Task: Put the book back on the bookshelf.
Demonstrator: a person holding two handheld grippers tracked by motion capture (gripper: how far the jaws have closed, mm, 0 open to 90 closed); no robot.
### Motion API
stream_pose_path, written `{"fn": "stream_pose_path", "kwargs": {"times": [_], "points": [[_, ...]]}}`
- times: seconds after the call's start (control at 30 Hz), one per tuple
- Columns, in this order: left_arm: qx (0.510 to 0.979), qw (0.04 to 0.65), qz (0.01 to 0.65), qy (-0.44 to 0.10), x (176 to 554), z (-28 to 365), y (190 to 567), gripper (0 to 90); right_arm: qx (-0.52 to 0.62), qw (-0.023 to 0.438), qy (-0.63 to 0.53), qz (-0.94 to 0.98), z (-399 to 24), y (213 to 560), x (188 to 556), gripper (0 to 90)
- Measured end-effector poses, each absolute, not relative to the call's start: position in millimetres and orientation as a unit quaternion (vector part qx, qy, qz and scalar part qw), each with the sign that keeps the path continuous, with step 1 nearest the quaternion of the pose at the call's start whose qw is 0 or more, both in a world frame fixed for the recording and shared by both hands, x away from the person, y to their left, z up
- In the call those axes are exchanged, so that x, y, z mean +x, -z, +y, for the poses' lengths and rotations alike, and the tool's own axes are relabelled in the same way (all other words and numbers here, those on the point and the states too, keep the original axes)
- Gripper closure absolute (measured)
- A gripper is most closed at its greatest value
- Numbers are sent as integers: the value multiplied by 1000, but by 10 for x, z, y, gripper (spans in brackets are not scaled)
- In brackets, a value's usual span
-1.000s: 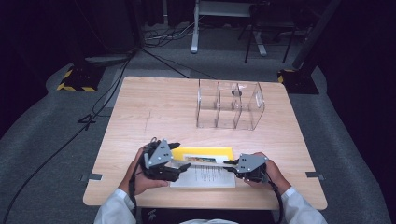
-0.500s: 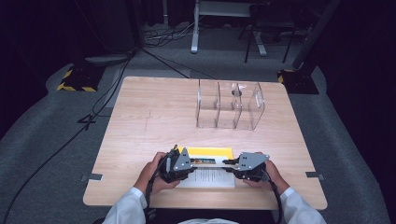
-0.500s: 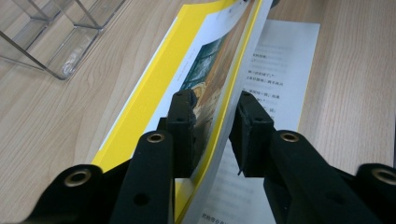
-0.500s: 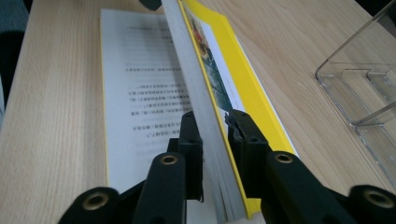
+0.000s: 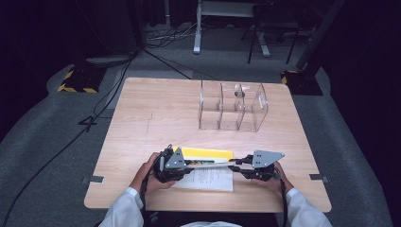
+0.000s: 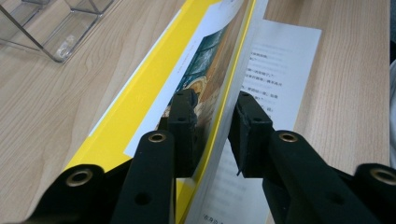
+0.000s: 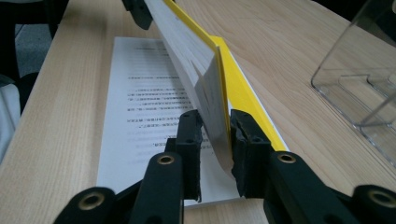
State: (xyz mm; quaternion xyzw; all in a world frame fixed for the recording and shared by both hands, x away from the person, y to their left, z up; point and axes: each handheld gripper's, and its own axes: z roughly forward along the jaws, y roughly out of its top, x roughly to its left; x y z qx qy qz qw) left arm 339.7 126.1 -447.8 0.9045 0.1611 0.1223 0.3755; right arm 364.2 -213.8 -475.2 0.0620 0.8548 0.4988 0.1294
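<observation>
While both tongs grip the yellow book (image 5: 208,153) | left tongs (image 6: 212,116) clamped | right tongs (image 7: 215,135) clamped.

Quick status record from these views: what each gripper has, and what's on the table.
left gripper: shut on yellow booklet, at its left end
right gripper: shut on the booklet's right end
booklet: tilted on edge above the printed sheet
sheet: flat on the table, near edge
clear organizer: upright, far side, apart from both grippers
</observation>
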Motion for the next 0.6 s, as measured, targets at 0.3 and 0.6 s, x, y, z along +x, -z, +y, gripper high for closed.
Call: {"fn": "stream_pose_path", "kwargs": {"times": [0.3, 0.6], "points": [[916, 336, 156, -154, 3337, 1016, 4398, 459, 14, 151, -475, 867, -1960, 4641, 3499, 828], [912, 308, 190, -195, 3303, 786, 4381, 457, 21, 155, -477, 865, -1868, 4542, 3477, 834]]}}
